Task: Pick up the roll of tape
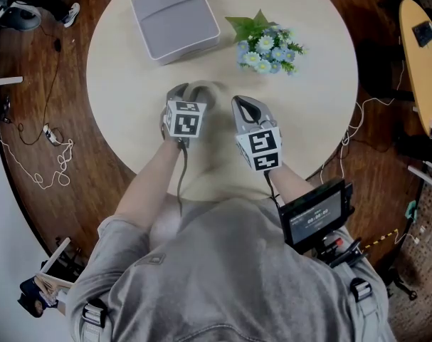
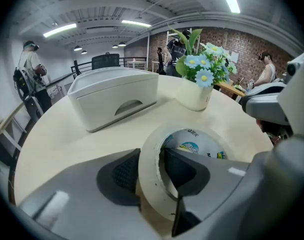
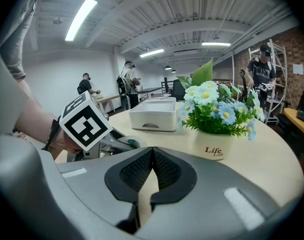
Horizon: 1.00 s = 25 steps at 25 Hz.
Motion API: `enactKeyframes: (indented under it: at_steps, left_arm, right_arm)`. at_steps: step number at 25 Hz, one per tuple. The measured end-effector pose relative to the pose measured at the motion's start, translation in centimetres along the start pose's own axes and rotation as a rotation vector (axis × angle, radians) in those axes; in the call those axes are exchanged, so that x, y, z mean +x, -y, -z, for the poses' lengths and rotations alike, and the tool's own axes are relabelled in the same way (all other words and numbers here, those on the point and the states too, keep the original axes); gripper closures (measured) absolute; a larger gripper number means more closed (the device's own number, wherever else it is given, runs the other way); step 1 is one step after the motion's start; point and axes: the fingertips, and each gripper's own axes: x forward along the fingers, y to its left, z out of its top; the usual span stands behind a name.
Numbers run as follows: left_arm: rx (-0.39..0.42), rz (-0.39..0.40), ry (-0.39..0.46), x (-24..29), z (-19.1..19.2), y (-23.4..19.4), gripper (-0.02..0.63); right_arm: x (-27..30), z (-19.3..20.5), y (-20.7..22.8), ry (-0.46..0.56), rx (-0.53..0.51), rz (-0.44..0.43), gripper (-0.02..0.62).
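now left tool [image 2: 150,165] grips the roll of tape [image 2: 197,143] by its wall

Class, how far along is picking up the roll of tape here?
Done: the left gripper is at the roll of tape, jaws astride its near wall. In hand: the grip; whether the jaws press yet is unclear. Left: the lift; the roll seems to lie on the table. The right gripper is shut, empty.
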Motion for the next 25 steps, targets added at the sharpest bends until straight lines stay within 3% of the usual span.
enactKeyframes:
  at_steps: [6, 25]
  left_arm:
    - [-0.001, -0.016, 0.008, -1.1, -0.1, -0.2, 0.468]
    - [0.033, -0.122, 0.292, -9.8, -1.1, -0.2, 0.482]
  right_arm:
    - [-1.1, -0.5, 0.0, 0.003, -0.002, 0.011, 0.581]
    - [-5.1, -2.9, -2.4, 0.105, -0.06, 0.021, 0.581]
